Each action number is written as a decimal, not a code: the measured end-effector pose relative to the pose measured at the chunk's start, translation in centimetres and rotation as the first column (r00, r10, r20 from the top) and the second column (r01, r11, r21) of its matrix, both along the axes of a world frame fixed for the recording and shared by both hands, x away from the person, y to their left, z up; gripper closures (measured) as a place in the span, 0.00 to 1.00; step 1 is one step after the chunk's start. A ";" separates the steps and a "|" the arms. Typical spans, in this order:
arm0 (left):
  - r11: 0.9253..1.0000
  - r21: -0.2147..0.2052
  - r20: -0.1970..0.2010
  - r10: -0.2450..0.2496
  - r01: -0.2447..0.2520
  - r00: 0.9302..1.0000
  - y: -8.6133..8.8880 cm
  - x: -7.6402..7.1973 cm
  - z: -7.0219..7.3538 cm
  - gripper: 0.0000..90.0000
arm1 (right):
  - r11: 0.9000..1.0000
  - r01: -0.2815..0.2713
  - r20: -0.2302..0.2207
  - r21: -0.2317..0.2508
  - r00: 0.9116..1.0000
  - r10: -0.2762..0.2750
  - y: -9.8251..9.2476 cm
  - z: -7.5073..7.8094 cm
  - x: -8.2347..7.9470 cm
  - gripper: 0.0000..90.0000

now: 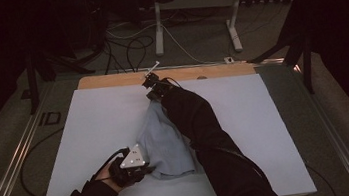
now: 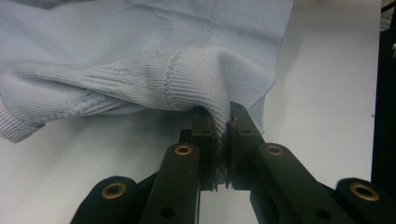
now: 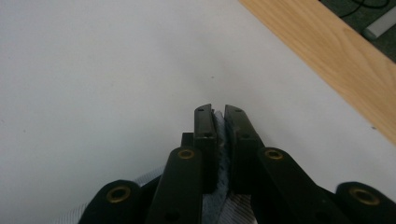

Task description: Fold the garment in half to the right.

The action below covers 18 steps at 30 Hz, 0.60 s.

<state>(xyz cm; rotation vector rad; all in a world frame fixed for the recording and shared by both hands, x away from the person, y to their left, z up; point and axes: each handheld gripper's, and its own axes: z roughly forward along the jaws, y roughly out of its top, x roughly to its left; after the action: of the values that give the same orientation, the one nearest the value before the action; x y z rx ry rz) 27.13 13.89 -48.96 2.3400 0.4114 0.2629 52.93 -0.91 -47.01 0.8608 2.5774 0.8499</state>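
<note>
A pale blue knitted garment [image 1: 163, 139] lies on the white sheet, stretched from the near middle toward the far edge. My left gripper [image 1: 147, 171] is shut on its ribbed hem [image 2: 196, 79] at the near end; the knit is pinched between the black jaws in the left gripper view [image 2: 222, 123]. My right gripper [image 1: 152, 84] is reached far forward and lifted, shut on the garment's other end; a fold of blue fabric [image 3: 219, 135] sits between its jaws [image 3: 217, 112]. The right sleeve covers part of the garment in the high view.
The white sheet [image 1: 91, 133] covers a wooden board whose bare strip [image 1: 110, 80] shows at the far edge and in the right gripper view [image 3: 336, 51]. Beyond the table stand a white desk frame [image 1: 192, 10] and floor cables [image 1: 131, 48].
</note>
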 end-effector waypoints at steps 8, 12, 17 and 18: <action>0.995 -0.012 0.008 -0.097 0.098 0.995 -0.8 0.5 1.0 0.95 | 0.999 -0.008 0.011 0.037 1.000 0.008 -1.6 1.0 -0.2 0.95; 0.990 -0.012 0.017 -0.138 0.139 0.990 -1.3 0.7 1.3 0.95 | 0.999 -0.006 0.021 0.043 1.000 0.005 -2.3 1.7 -0.3 0.95; 0.984 0.004 0.026 -0.176 0.176 0.984 -2.0 1.1 2.1 0.95 | 0.998 -0.003 0.027 0.056 1.000 0.001 -3.2 2.5 -0.4 0.95; 0.984 0.004 0.026 -0.176 0.176 0.984 -2.0 1.1 2.1 0.95 | 0.998 -0.003 0.027 0.056 1.000 0.001 -3.2 2.5 -0.4 0.95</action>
<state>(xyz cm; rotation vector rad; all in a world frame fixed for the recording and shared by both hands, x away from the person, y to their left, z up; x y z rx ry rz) 28.19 11.85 -46.84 2.3548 0.1893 0.2082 52.53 -4.14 -44.51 0.8568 2.5429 0.9319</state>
